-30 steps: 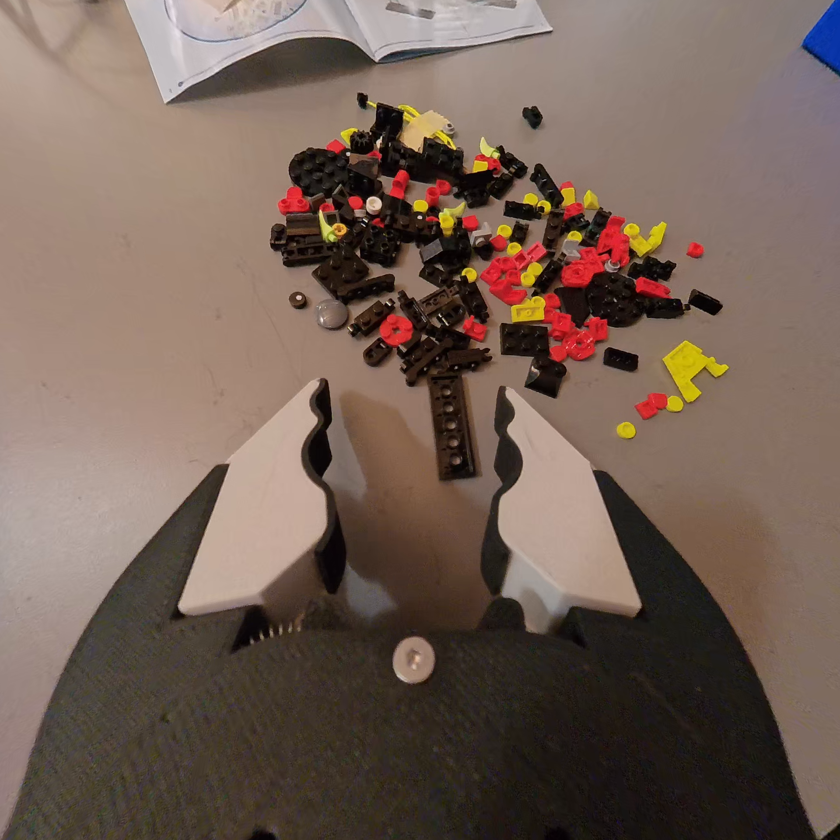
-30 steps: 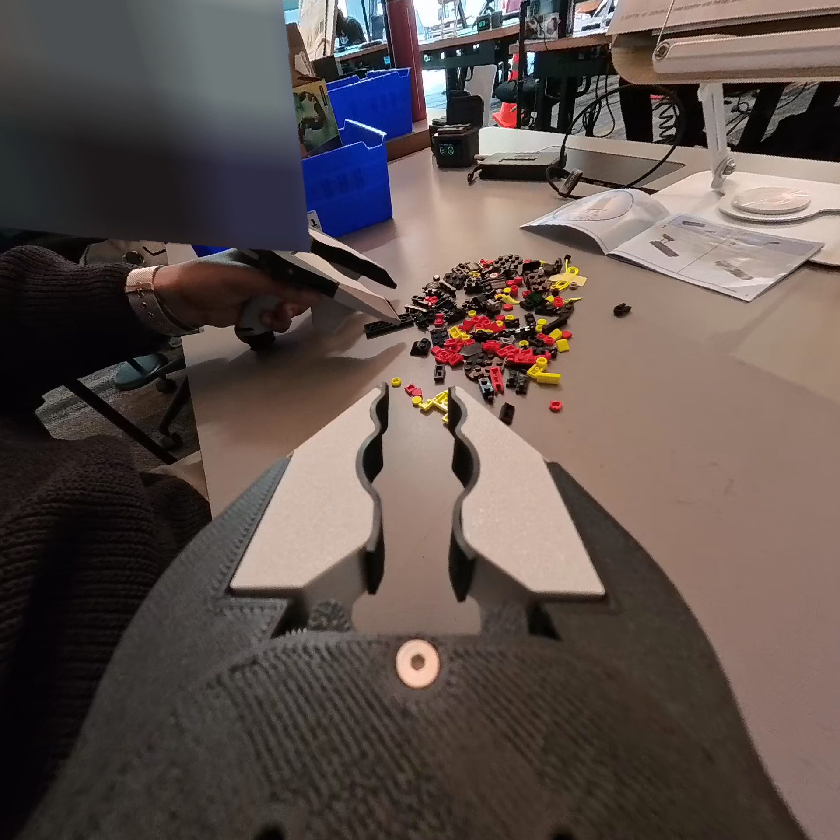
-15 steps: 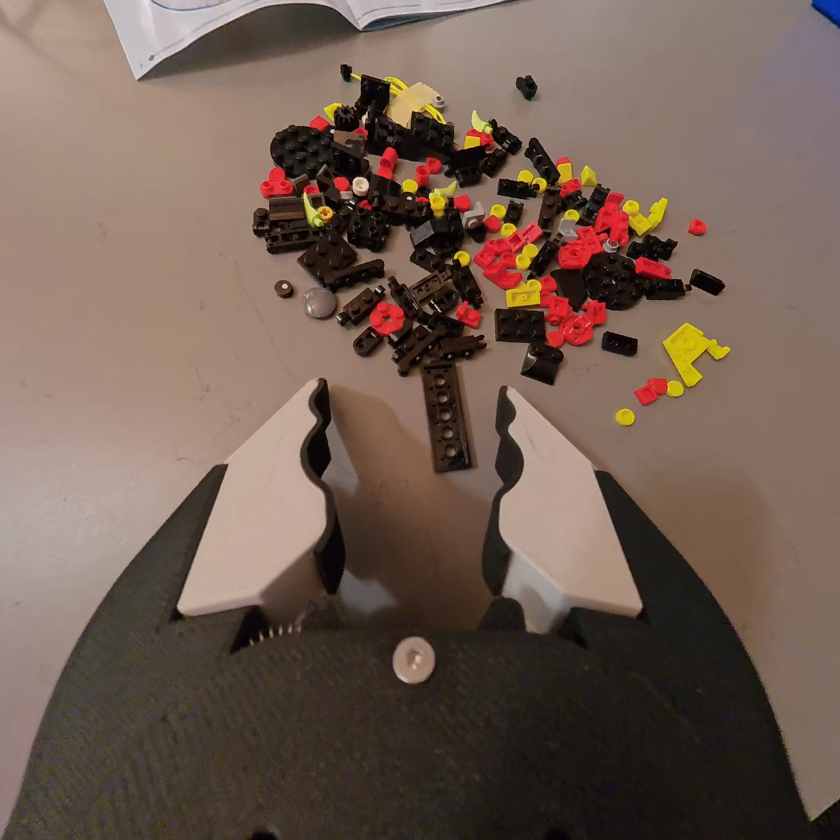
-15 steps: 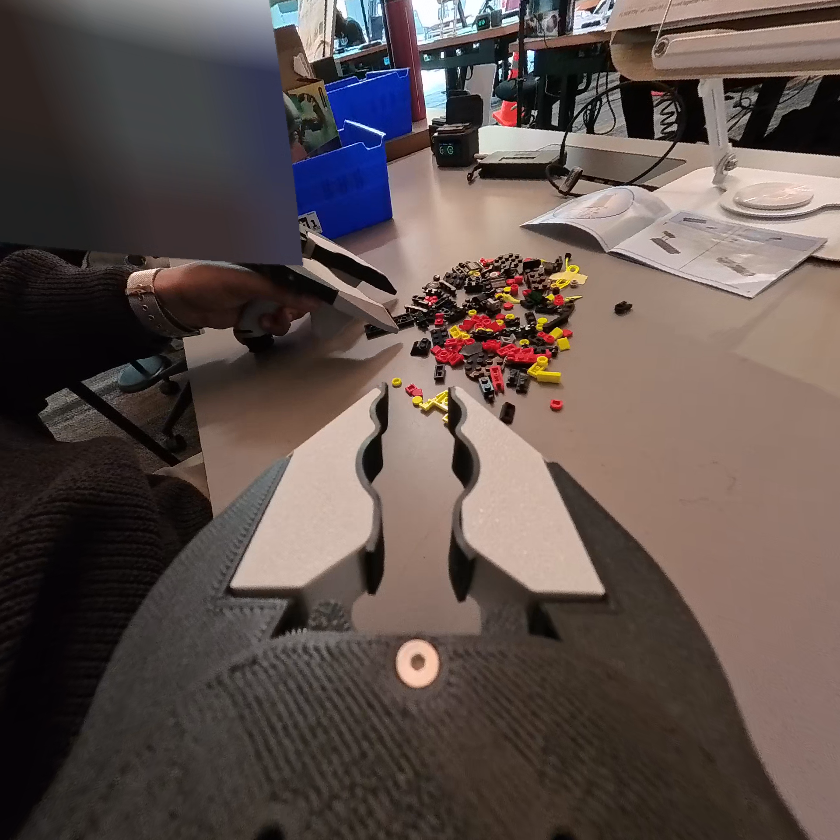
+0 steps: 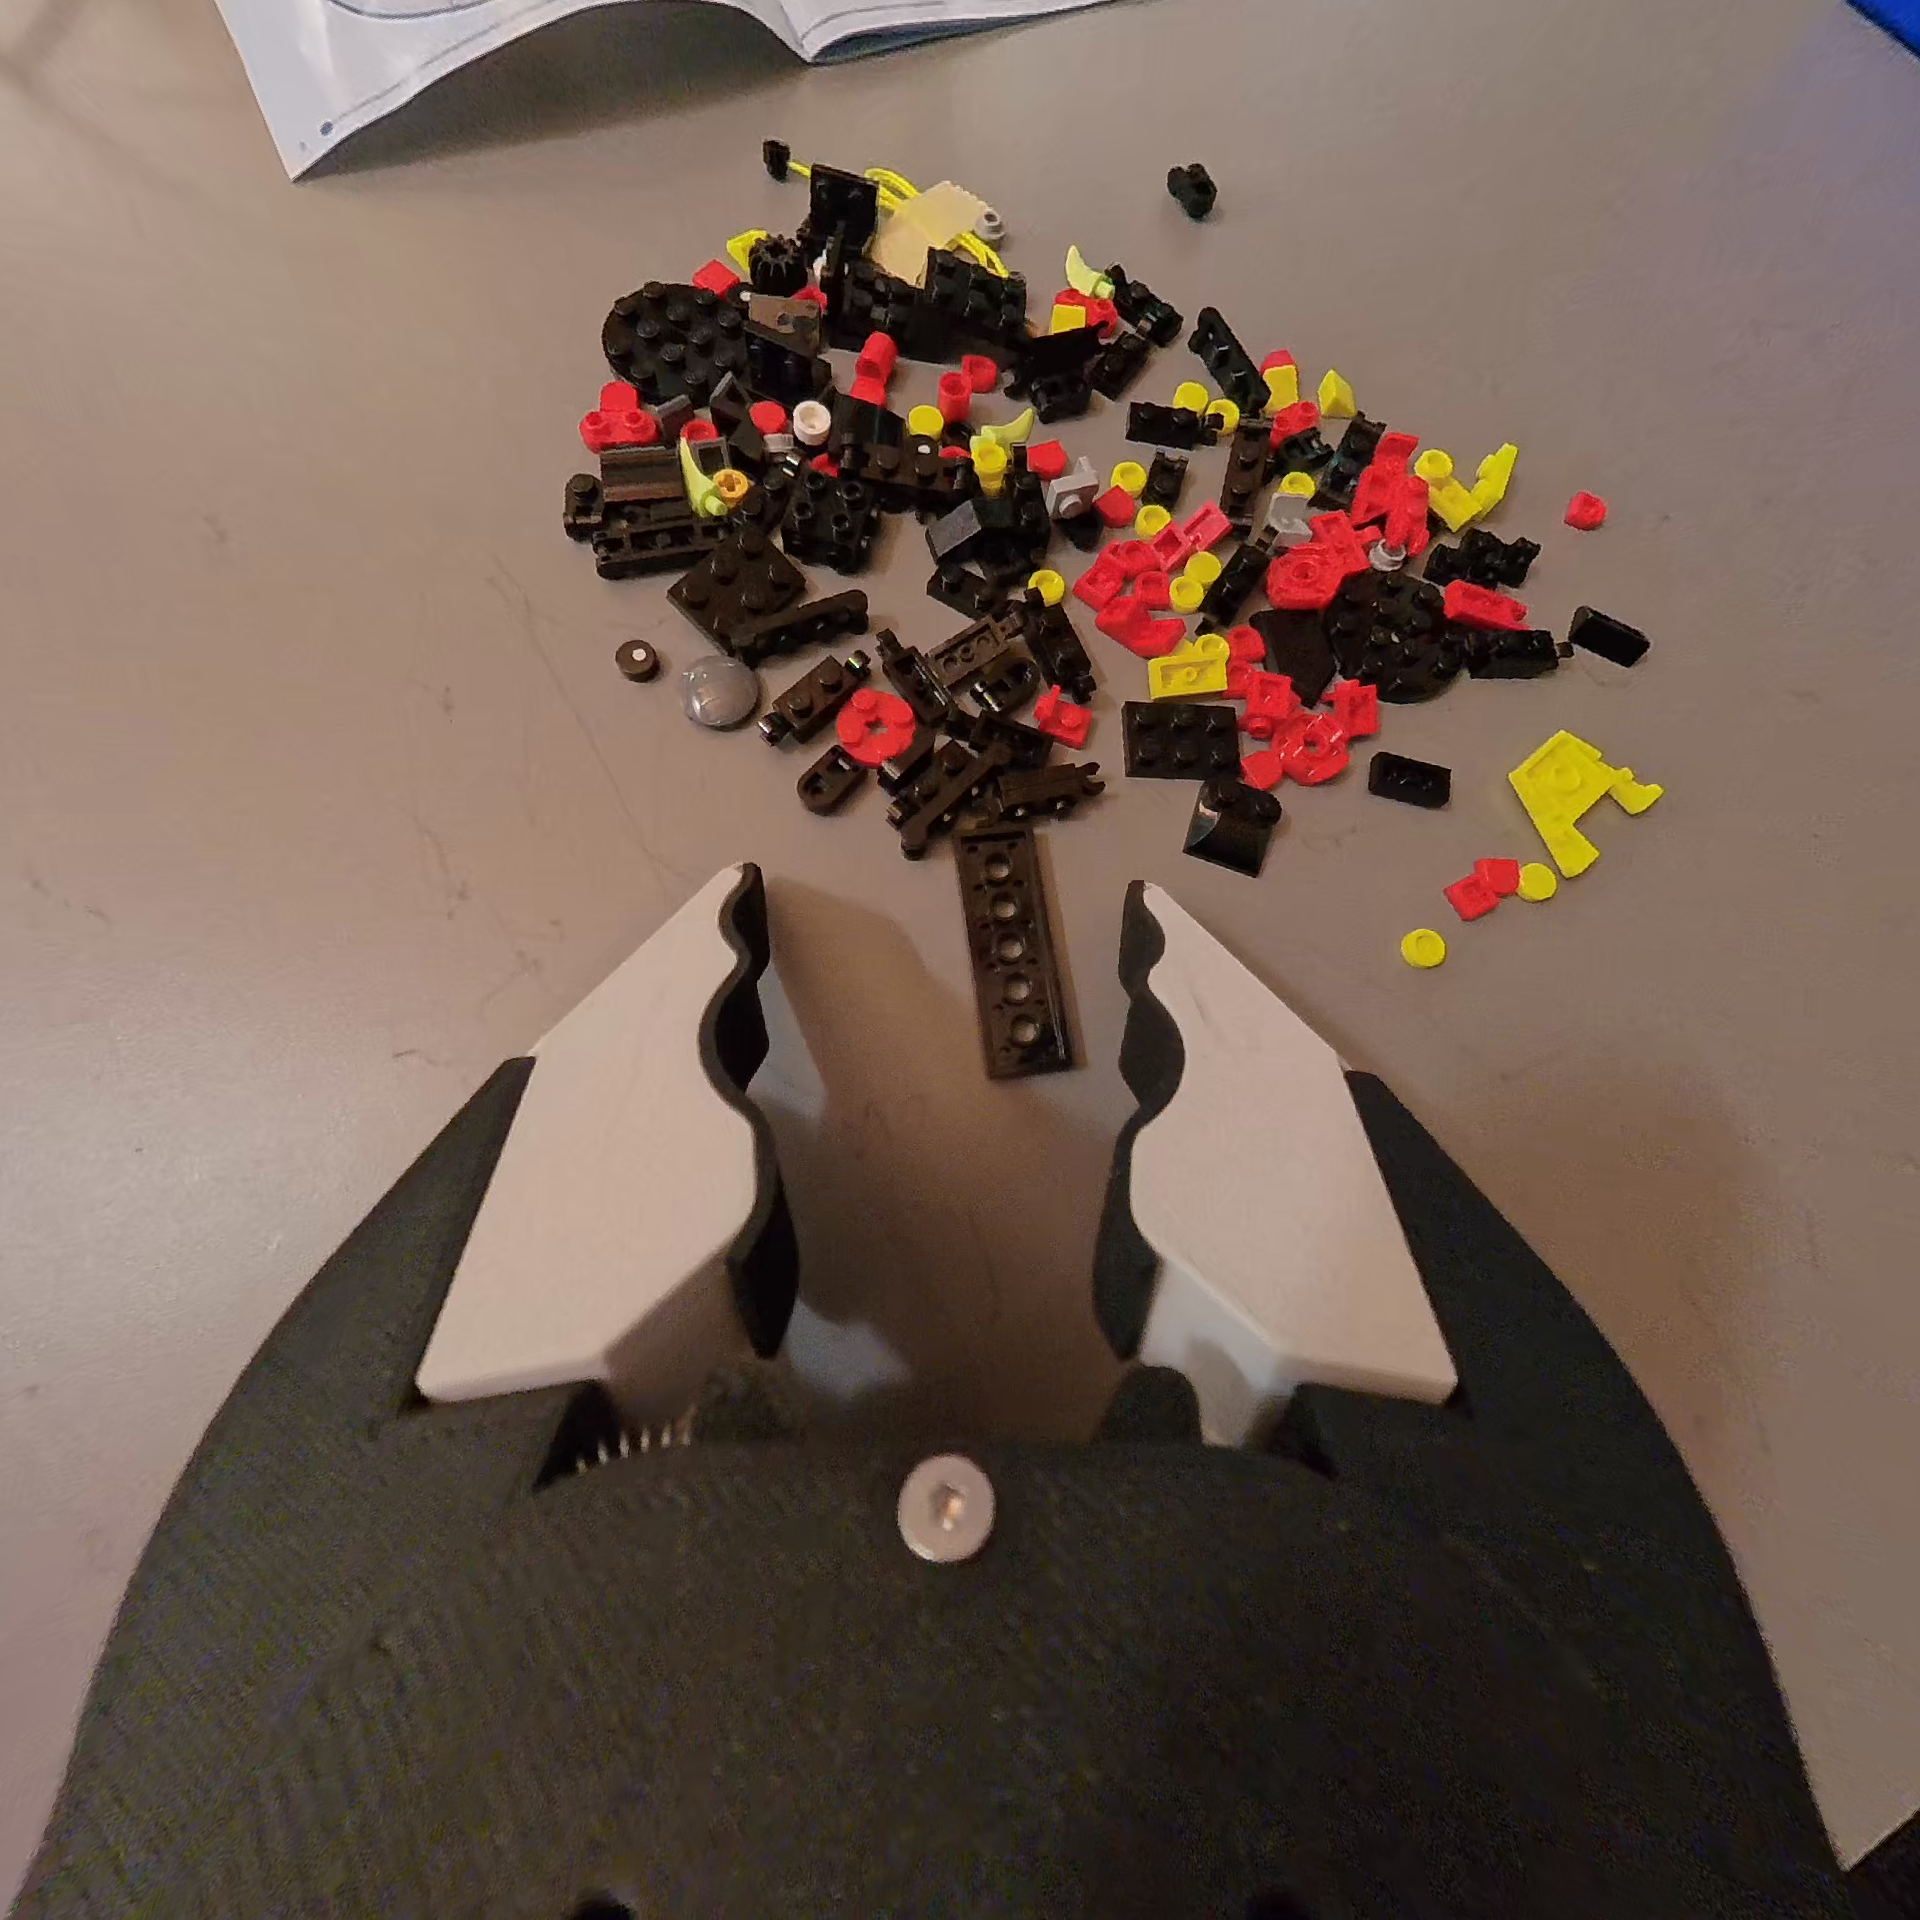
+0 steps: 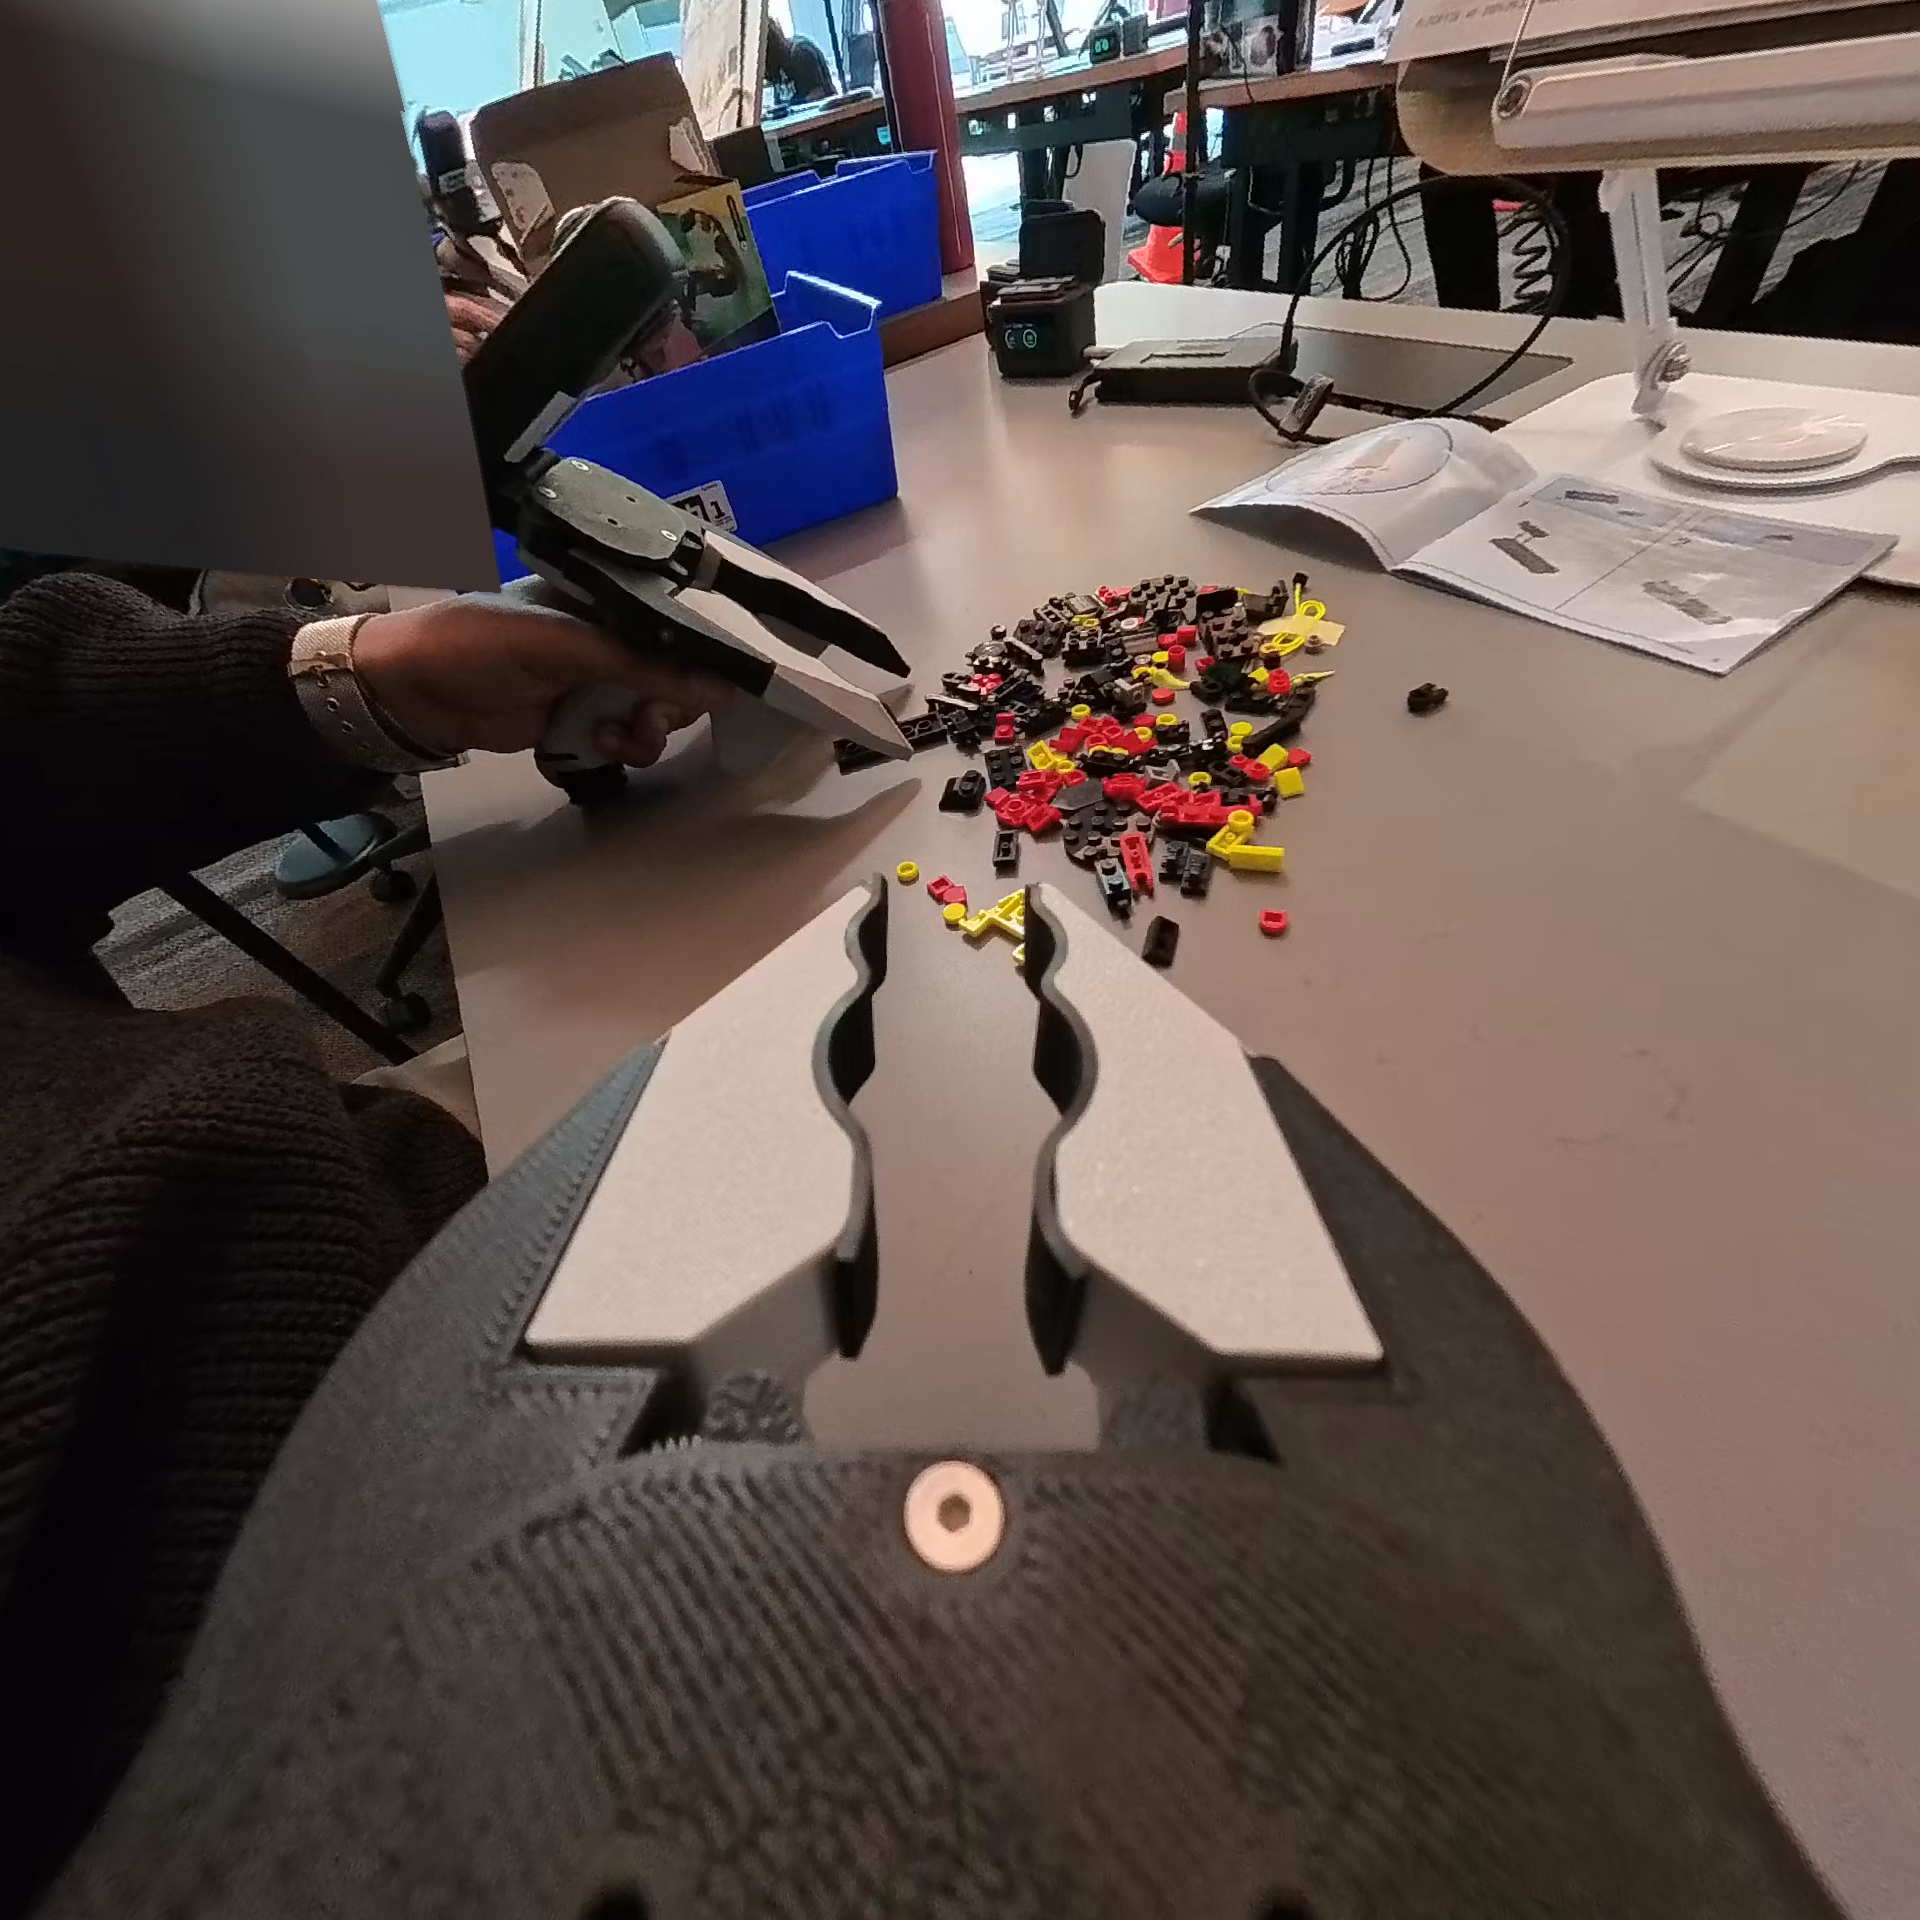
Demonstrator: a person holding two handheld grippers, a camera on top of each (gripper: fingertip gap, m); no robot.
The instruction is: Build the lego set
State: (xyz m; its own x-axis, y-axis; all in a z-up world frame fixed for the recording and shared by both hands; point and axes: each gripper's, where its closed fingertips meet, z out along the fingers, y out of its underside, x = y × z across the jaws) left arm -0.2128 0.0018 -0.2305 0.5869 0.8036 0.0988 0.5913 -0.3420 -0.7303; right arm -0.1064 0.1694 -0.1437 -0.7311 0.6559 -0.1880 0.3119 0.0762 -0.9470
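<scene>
Left wrist view: my left tongs (image 5: 940,894) spread around the long black plate (image 5: 1013,951) at the loose brick pile (image 5: 1091,520) on the tabletop (image 5: 312,727), right tongs (image 6: 956,904) slightly apart and empty, nothing assembled yet.

My left hand-held gripper (image 5: 940,894) has two pale grey wedge-shaped fingers (image 5: 623,1143) with wavy black inner edges, set in a broad black textured body with a silver screw (image 5: 943,1507) at its centre. My right hand-held gripper (image 6: 956,904) is built the same: grey fingers (image 6: 727,1164), a ribbed black shell, a round silver screw (image 6: 953,1515). I wear a dark knitted sleeve (image 6: 145,727) and a pale strap (image 6: 332,686) at the wrist.
</scene>
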